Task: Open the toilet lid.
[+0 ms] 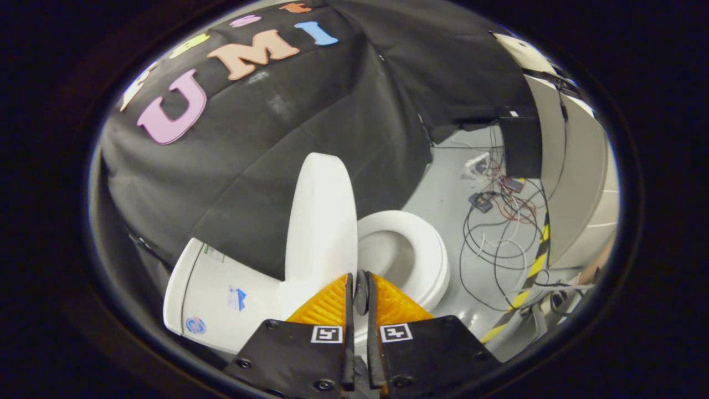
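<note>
The white toilet lid [322, 221] stands raised, about upright, leaning back toward the white tank [216, 293]. Beside it the white seat ring [429, 252] lies flat around the open bowl [388, 252]. My gripper [360, 276] is shut, its orange fingers [332, 305] pressed together with only a thin dark slit between them. The fingertips sit just at the lid's near edge, where the lid meets the seat. I see nothing held between the fingers.
Black cloth hangs behind the toilet. On the grey floor [443, 205] beyond the seat lie loose black and red cables [498, 233] and small boxes. A yellow-black striped tape [532, 271] runs along a pale curved panel [576, 166].
</note>
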The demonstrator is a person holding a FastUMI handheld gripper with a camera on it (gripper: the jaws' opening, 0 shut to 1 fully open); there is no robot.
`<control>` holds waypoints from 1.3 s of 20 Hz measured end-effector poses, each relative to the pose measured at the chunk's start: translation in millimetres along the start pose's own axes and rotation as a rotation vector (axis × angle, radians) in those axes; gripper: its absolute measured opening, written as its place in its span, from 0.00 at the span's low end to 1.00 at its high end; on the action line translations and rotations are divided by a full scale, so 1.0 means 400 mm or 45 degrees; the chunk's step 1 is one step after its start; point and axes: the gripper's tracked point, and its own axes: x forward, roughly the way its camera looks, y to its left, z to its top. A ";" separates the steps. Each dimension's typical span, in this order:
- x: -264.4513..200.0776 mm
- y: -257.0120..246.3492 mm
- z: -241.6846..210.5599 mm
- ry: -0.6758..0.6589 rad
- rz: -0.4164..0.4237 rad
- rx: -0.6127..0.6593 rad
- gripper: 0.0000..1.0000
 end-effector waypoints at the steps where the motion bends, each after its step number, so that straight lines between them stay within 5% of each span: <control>1: -0.008 0.019 0.005 0.002 0.000 -0.028 0.11; 6: -0.041 0.069 0.002 -0.039 0.028 -0.417 0.10; 26: -0.171 0.467 -0.095 -0.138 0.503 -0.762 0.14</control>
